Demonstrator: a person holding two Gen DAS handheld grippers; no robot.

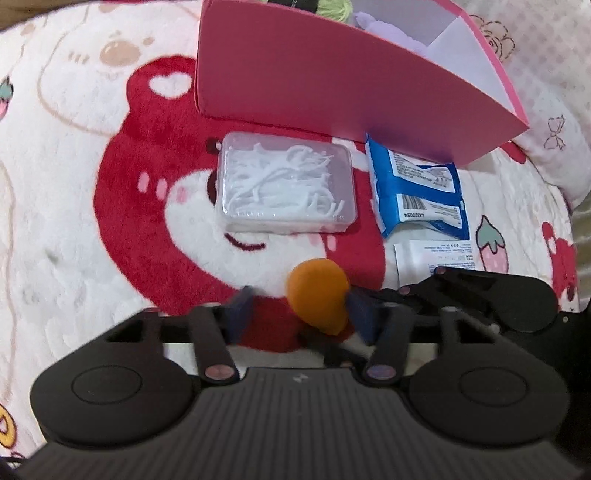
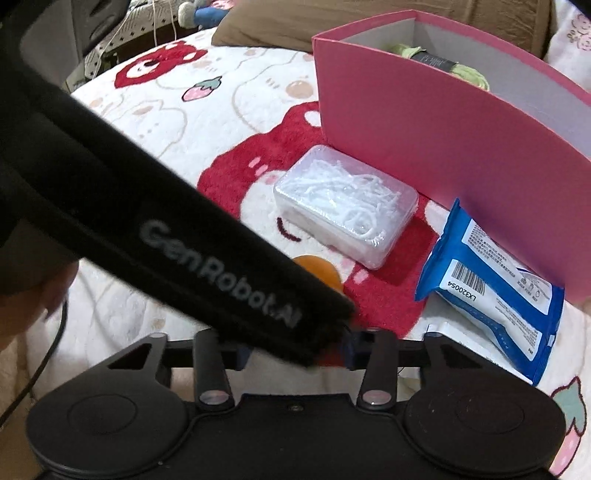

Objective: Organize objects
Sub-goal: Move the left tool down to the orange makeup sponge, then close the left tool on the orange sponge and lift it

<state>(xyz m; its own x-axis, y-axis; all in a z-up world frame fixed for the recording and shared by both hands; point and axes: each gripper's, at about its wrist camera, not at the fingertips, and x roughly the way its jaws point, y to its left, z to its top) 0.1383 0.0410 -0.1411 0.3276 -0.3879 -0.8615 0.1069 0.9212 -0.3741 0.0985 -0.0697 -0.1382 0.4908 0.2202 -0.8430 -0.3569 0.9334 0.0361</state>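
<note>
An orange makeup sponge [image 1: 319,295] lies on the blanket between the fingers of my left gripper [image 1: 301,310], which is open around it; the right finger [image 1: 360,314] is close to it. A clear box of floss picks [image 1: 290,182] lies just beyond, with a blue wipes packet [image 1: 419,192] to its right. A pink box [image 1: 332,85] stands behind them. In the right wrist view, the left gripper's black body [image 2: 184,240] crosses in front and hides most of my right gripper [image 2: 295,350]. The sponge [image 2: 321,273], floss box [image 2: 345,208], wipes packet [image 2: 495,291] and pink box [image 2: 443,147] show there.
A white flat packet [image 1: 432,258] lies below the wipes. The pink box holds green yarn [image 2: 439,62] and a purple item [image 1: 388,29]. The surface is a soft bear-print blanket [image 1: 92,184]. A brown pillow [image 2: 266,26] lies at the back.
</note>
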